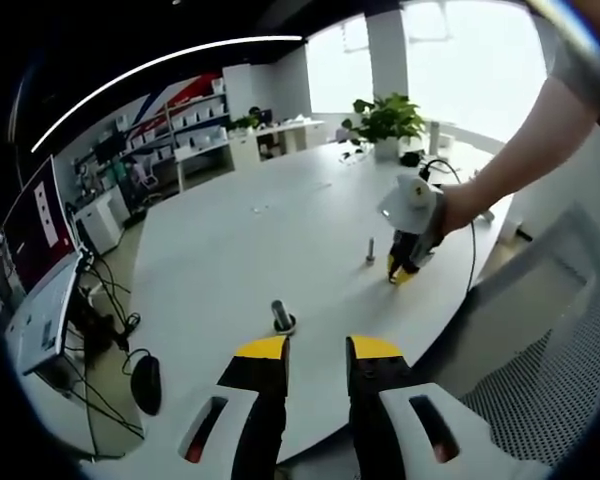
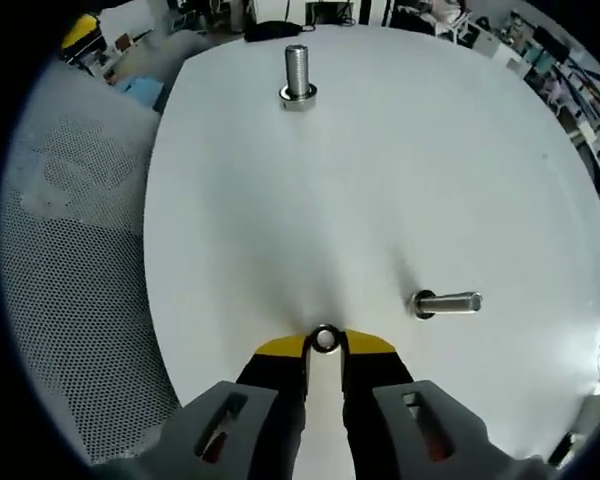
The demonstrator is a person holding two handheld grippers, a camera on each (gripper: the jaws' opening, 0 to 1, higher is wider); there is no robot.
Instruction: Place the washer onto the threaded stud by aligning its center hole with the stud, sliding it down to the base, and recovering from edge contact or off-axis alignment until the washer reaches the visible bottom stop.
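In the left gripper view, we saw a monitor point(image 1: 35, 235) at the far left and a black mouse point(image 1: 146, 383) near it. Cables point(image 1: 105, 300) hung down beside the big white desk point(image 1: 230, 230). The left claw point(image 1: 314, 347) hung over the near edge of the desk. Its yellow-tipped jaws stood a little apart and held nothing. Just past the tips, a bolt point(image 1: 281, 317) stood upright on the desk. Farther off and to the right stood a second, smaller-looking stud point(image 1: 370, 250). Just right of that stud, the right claw point(image 1: 400, 270) pointed down at the desk, with a person's hand point(image 1: 458, 208) around it. A green plant point(image 1: 385, 120) sat at the far side of the desk. A mesh chair point(image 1: 550, 350) stood at the right.

In the right gripper view, we saw the mesh chair point(image 2: 70, 250) at the left. The desk point(image 2: 380, 150) took up the middle. A threaded stud point(image 2: 298, 72) stood upright at the far side. The right claw point(image 2: 325, 345) was narrow and pinched the washer point(image 2: 325, 339) between its yellow tips, close over the desk. The washer was not on any stud yet. Another stud point(image 2: 447, 302) showed just to the right of the claw. It looked tipped to the right, and it was well apart from the far one.
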